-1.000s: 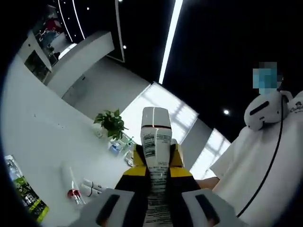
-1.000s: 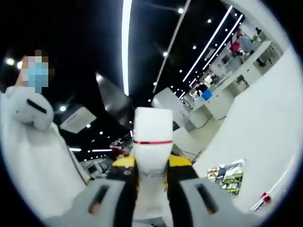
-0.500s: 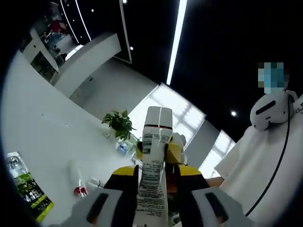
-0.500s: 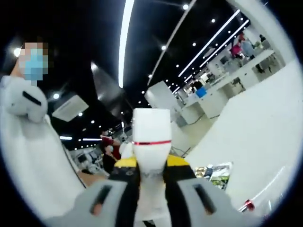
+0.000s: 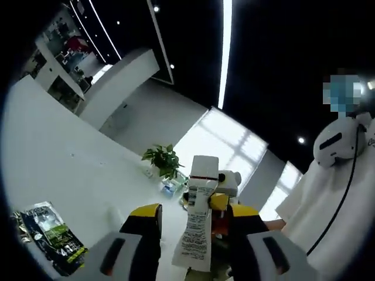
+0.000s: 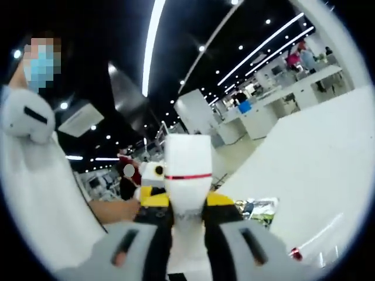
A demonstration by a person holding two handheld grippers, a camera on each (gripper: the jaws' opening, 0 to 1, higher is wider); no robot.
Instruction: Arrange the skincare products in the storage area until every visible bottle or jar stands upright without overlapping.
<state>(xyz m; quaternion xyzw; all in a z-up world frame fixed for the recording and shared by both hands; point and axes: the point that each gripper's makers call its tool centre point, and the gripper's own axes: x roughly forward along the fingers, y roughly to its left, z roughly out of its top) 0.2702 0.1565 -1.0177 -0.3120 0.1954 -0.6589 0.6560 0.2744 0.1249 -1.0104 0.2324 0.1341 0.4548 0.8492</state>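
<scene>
My right gripper [image 6: 186,231] clamps the tube [image 6: 187,175]; left gripper [image 5: 193,246] stands wide around it. I should lower it cap-up onto the table [image 5: 64,175].

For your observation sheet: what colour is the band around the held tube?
Red, a thin band on the white tube, clearest in the right gripper view.

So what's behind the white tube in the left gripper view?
Directly behind the white tube sits the right gripper, yellow-tipped; further back is a potted plant. The tube covers that gripper's jaws.
</scene>
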